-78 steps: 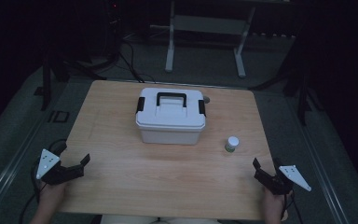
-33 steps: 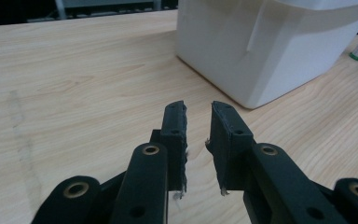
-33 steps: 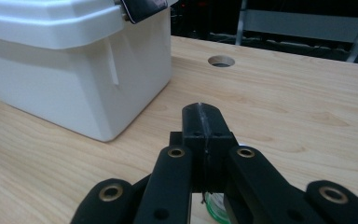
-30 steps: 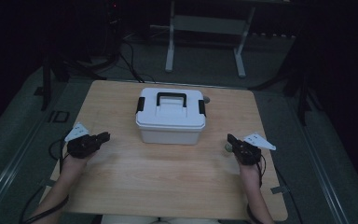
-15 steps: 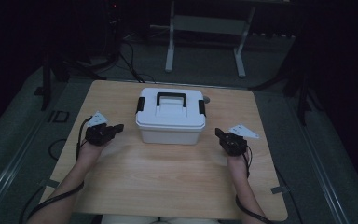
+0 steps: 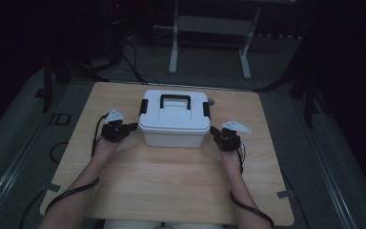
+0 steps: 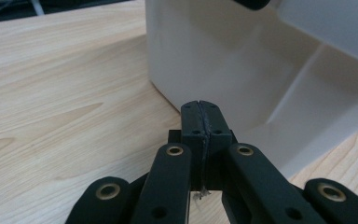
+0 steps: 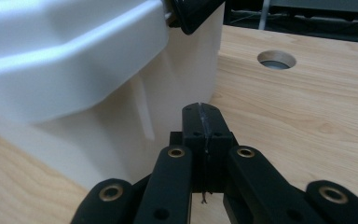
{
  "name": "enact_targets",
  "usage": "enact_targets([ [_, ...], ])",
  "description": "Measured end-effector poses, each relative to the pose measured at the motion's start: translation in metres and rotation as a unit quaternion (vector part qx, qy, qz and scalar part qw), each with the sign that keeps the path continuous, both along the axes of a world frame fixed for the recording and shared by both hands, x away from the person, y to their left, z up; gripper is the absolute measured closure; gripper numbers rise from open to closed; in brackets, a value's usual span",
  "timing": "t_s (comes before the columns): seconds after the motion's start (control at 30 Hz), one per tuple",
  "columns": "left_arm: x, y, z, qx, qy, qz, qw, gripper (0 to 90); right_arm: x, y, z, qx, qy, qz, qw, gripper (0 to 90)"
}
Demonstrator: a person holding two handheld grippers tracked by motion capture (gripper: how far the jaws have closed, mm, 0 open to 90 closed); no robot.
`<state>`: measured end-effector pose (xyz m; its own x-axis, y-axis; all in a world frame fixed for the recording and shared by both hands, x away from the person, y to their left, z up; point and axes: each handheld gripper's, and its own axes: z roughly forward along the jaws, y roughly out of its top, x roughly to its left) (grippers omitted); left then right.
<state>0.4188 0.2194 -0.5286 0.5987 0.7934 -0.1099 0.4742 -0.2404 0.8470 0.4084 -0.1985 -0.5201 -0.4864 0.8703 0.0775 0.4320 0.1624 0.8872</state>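
Change since earlier frames: both hands have closed in from the table's near corners to the box's two ends.
Left gripper: jaws pressed together, empty, tips just beside the box's end wall.
Right gripper: jaws pressed together, empty, likewise placed.
White box: between the grippers, lid on, latches closed.
Table: bears the box.
Progress: approach done; squeezing or opening not begun.
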Motion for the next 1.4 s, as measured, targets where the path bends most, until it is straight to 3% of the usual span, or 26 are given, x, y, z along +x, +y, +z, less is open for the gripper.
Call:
enact_targets([
  [0.13,0.004,-0.005,-0.002,-0.002,0.004,-0.008,1.0000,89.6,0.008,0.007,-0.004,0.010,0.010,-0.001,0.9999,90.0],
  [0.3,0.005,-0.011,-0.001,-0.005,0.000,-0.016,0.9999,89.6,0.011,0.014,-0.006,0.005,0.012,0.006,0.9999,90.0],
  [0.33,0.006,-0.015,0.001,-0.009,0.001,-0.028,0.9996,89.6,0.012,0.016,-0.006,0.005,0.013,0.006,0.9999,90.0],
  [0.57,0.005,-0.018,0.002,-0.006,0.002,-0.027,0.9996,89.6,0.011,0.017,-0.006,0.004,0.012,0.008,0.9999,90.0],
  [0.97,-0.003,-0.020,0.006,0.004,0.009,-0.042,0.9991,89.7,0.003,0.015,-0.005,0.005,0.015,0.012,0.9998,90.0],
  [1.4,-0.026,-0.026,0.008,0.013,0.015,-0.063,0.9978,89.7,-0.018,0.007,-0.004,0.005,0.022,0.017,0.9996,90.0],
])
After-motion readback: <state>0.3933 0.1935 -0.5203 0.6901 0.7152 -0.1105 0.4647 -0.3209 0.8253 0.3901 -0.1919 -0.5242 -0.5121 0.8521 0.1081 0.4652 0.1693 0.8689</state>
